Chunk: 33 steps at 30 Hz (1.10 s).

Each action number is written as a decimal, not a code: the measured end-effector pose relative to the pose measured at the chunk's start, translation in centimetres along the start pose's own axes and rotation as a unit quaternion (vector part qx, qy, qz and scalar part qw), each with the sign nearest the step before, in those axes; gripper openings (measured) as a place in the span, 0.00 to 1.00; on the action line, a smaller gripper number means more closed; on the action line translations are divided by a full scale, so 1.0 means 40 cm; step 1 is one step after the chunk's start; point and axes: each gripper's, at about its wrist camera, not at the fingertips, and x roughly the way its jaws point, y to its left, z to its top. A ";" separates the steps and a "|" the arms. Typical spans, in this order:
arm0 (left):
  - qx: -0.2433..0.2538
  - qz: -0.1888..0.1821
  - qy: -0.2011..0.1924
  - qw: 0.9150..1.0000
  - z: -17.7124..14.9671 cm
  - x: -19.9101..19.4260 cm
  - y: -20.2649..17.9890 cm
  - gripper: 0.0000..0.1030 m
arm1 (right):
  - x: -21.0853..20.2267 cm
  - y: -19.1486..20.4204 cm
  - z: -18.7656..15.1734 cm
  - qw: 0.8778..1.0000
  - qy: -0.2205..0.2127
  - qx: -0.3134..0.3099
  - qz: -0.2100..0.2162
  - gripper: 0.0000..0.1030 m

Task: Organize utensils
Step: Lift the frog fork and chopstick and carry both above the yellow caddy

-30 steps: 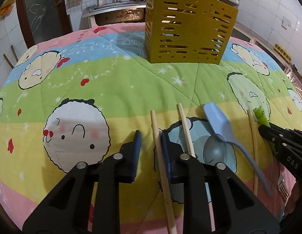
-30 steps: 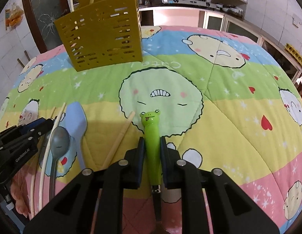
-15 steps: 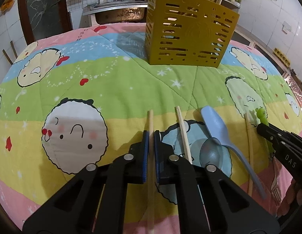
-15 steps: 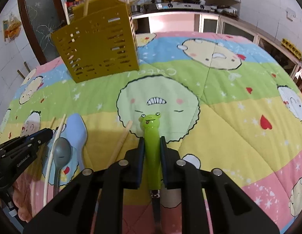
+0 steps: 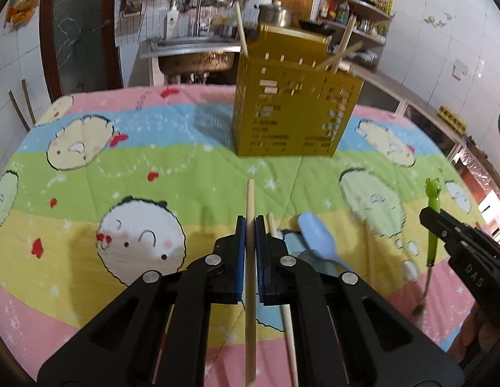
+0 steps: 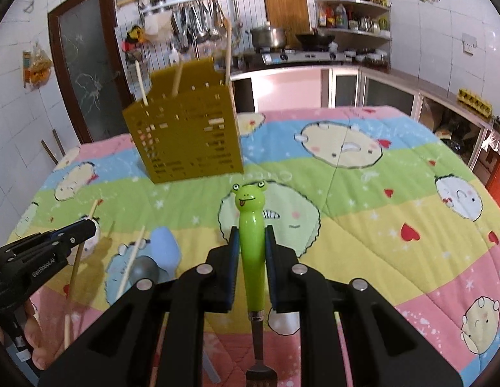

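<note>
My left gripper (image 5: pixel 249 224) is shut on a wooden chopstick (image 5: pixel 250 200) and holds it above the cartoon tablecloth (image 5: pixel 121 174). My right gripper (image 6: pixel 251 232) is shut on the green frog-handled fork (image 6: pixel 250 206), tines toward the camera. Each gripper also shows at the edge of the other's view: the left gripper (image 6: pixel 72 235) and the right gripper (image 5: pixel 438 222) with the fork (image 5: pixel 433 206). The yellow slotted caddy (image 5: pixel 295 109) (image 6: pixel 185 142) stands ahead with chopsticks sticking out. On the cloth lie a second chopstick (image 5: pixel 283 300), a third chopstick (image 5: pixel 369 251), a blue spoon (image 5: pixel 317 242) (image 6: pixel 164 248) and a grey spoon (image 6: pixel 143 271).
A sink (image 5: pixel 195 58) stands beyond the table's far edge. A stove counter with pots (image 6: pixel 282 54) and low cabinets (image 6: pixel 378 93) run behind and to the right. A dark door (image 6: pixel 85 74) is at the back left.
The left gripper closed on the chopstick and lifted it off the cloth. The right gripper rose with the fork. Both views now tilt up toward the caddy.
</note>
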 end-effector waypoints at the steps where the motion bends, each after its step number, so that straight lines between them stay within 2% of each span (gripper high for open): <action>1: 0.001 -0.001 -0.005 1.000 0.003 -0.010 -0.001 0.04 | -0.008 0.000 0.003 1.000 -0.006 0.000 0.001 0.15; 8: 0.007 -0.003 -0.044 0.999 0.018 -0.072 0.001 0.04 | -0.066 0.003 0.016 0.999 -0.050 -0.002 0.005 0.15; 20: 0.003 -0.003 -0.073 0.997 0.012 -0.116 0.033 0.05 | -0.115 -0.011 0.016 0.996 -0.085 0.011 0.013 0.15; 33: 0.011 -0.008 -0.148 0.989 0.025 -0.190 0.028 0.04 | -0.169 0.011 0.023 0.989 -0.147 -0.017 0.006 0.15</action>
